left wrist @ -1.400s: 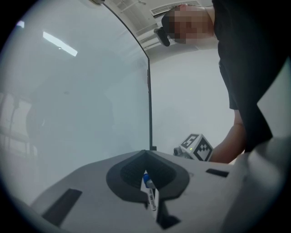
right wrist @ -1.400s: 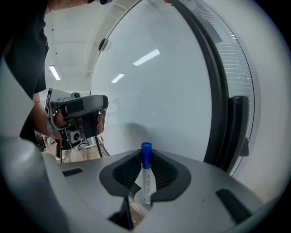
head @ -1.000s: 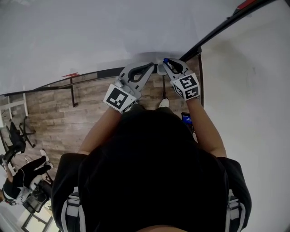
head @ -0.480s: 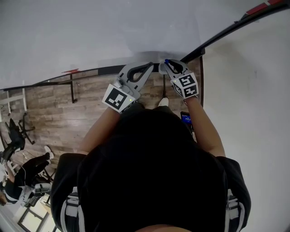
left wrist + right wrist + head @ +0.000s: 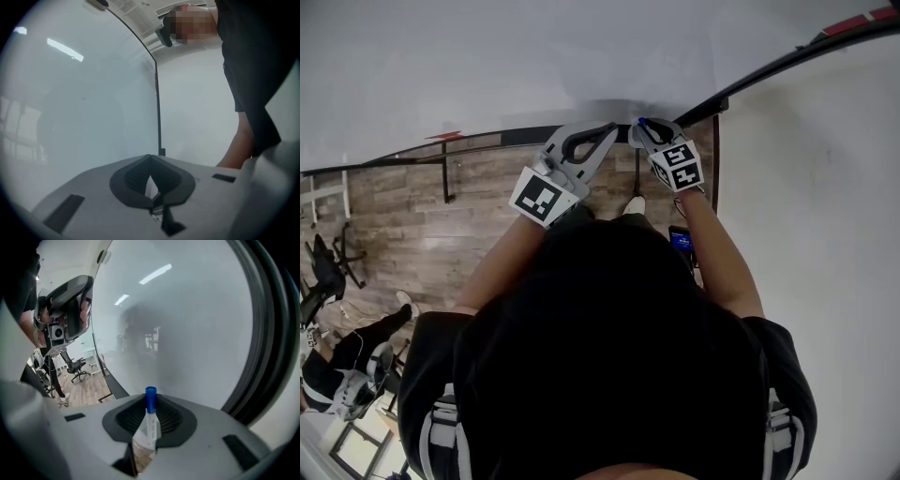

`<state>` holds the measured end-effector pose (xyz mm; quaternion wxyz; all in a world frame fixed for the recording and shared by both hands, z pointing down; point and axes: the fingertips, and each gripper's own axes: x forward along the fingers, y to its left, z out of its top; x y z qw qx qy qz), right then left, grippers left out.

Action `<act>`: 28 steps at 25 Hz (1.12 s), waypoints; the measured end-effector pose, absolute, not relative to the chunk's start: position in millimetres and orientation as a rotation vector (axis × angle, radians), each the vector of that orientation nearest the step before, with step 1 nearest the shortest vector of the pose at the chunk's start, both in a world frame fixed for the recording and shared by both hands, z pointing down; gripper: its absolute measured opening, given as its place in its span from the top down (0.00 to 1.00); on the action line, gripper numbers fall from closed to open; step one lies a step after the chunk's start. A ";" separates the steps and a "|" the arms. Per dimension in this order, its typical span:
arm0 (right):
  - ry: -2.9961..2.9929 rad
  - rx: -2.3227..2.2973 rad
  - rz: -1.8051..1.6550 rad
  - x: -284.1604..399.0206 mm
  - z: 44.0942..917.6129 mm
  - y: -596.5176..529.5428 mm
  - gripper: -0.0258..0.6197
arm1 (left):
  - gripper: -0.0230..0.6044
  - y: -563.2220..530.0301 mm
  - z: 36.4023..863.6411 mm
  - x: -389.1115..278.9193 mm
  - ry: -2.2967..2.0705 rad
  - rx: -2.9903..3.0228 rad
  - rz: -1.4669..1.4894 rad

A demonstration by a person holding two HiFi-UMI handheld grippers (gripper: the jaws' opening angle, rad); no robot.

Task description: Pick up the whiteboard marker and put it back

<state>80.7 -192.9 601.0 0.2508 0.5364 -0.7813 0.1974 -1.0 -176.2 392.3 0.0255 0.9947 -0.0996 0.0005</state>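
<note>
Here the right gripper (image 5: 151, 409) clamps the whiteboard marker (image 5: 150, 426), blue cap (image 5: 150, 393) beyond its tips, lower end hidden; the left gripper (image 5: 150, 164) is closed, empty.

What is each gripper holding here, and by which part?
The right gripper pinches the whiteboard marker by its white barrel, blue cap poking past the tips. The left gripper is shut on nothing.
</note>
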 end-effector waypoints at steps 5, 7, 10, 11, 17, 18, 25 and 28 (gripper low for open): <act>-2.132 1.445 0.542 76.6 605.0 -198.1 0.86 | 0.96 -175.1 391.6 -2.4 -0.310 3.070 0.001; -2.132 1.442 0.539 75.9 605.4 -199.3 0.86 | 0.96 -173.7 390.0 -2.9 -0.311 3.068 -0.005; -2.126 1.446 0.536 74.0 604.9 -198.6 0.86 | 0.96 -171.7 389.2 -7.3 -0.314 3.062 -0.002; -2.125 1.446 0.536 73.6 605.0 -198.4 0.86 | 0.96 -171.6 389.4 -8.6 -0.316 3.060 -0.001; -2.125 1.436 0.529 74.8 608.4 -196.3 0.83 | 0.96 -169.5 392.5 -9.7 -0.319 3.054 0.002; -2.125 1.436 0.527 74.5 608.0 -195.4 0.83 | 0.96 -169.2 392.7 -10.2 -0.321 3.053 0.005; -2.153 1.506 0.506 81.2 583.3 -188.8 0.83 | 0.96 -173.1 389.5 -10.6 -0.343 3.057 0.029; -2.194 1.551 0.486 81.9 556.7 -184.8 0.83 | 0.96 -173.7 387.8 -11.1 -0.347 3.054 0.018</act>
